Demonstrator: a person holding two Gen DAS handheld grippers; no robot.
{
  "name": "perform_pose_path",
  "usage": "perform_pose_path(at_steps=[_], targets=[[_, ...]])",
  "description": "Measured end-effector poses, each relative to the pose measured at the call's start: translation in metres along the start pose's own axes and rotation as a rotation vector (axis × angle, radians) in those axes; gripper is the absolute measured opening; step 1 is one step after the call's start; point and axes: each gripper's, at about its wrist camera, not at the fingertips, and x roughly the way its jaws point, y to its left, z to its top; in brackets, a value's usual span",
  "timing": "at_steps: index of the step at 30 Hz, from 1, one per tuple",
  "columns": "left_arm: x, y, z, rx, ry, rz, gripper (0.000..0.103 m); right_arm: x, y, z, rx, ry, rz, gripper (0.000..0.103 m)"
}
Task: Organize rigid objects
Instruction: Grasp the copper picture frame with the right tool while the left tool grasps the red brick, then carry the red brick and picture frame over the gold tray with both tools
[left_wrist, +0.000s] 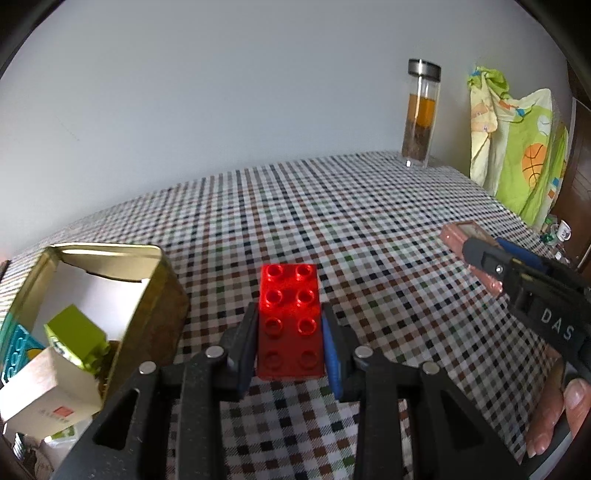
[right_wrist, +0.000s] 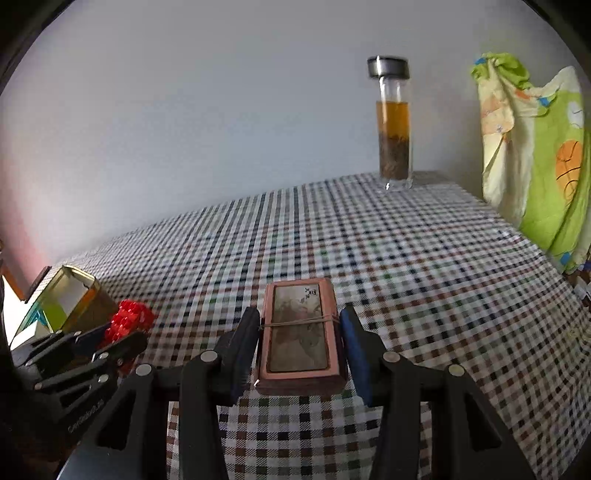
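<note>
My left gripper (left_wrist: 290, 332) is shut on a red studded brick (left_wrist: 290, 306), pads pressed to its long sides, just above the checked tablecloth (left_wrist: 332, 221). In the right wrist view the same red brick (right_wrist: 129, 319) shows at the lower left, held in the left gripper (right_wrist: 110, 339). My right gripper (right_wrist: 300, 339) is shut on a flat pink box (right_wrist: 300, 332) with a rubber band round it, lifted off the cloth. The left wrist view shows that pink box (left_wrist: 467, 254) at the right, in the right gripper (left_wrist: 480, 251).
An open gold tin (left_wrist: 110, 288) at the left holds a green block (left_wrist: 77, 336) and small cartons. A tall glass tea bottle (left_wrist: 421, 114) stands at the table's far right corner. A green printed cloth (left_wrist: 517, 140) hangs past the right edge. A hand (left_wrist: 561, 413) grips the right tool.
</note>
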Motion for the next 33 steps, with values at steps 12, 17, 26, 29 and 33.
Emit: perform_pose_path(at_steps=[12, 17, 26, 29, 33], targets=[[-0.031, 0.003, -0.009, -0.009, -0.134, 0.048, 0.031, -0.030, 0.010, -0.004, -0.027, -0.156, -0.061, 0.048], [-0.039, 0.006, -0.012, -0.030, -0.157, 0.049, 0.031, -0.037, 0.014, -0.006, -0.046, -0.182, -0.064, 0.048], [-0.055, 0.011, -0.019, -0.052, -0.206, 0.047, 0.031, -0.045, 0.024, -0.013, -0.068, -0.181, -0.044, 0.048], [-0.059, 0.015, -0.022, -0.062, -0.212, 0.042, 0.031, -0.049, 0.029, -0.016, -0.083, -0.188, -0.042, 0.048], [-0.063, 0.016, -0.024, -0.072, -0.222, 0.039, 0.031, -0.054, 0.037, -0.020, -0.106, -0.207, -0.046, 0.048]])
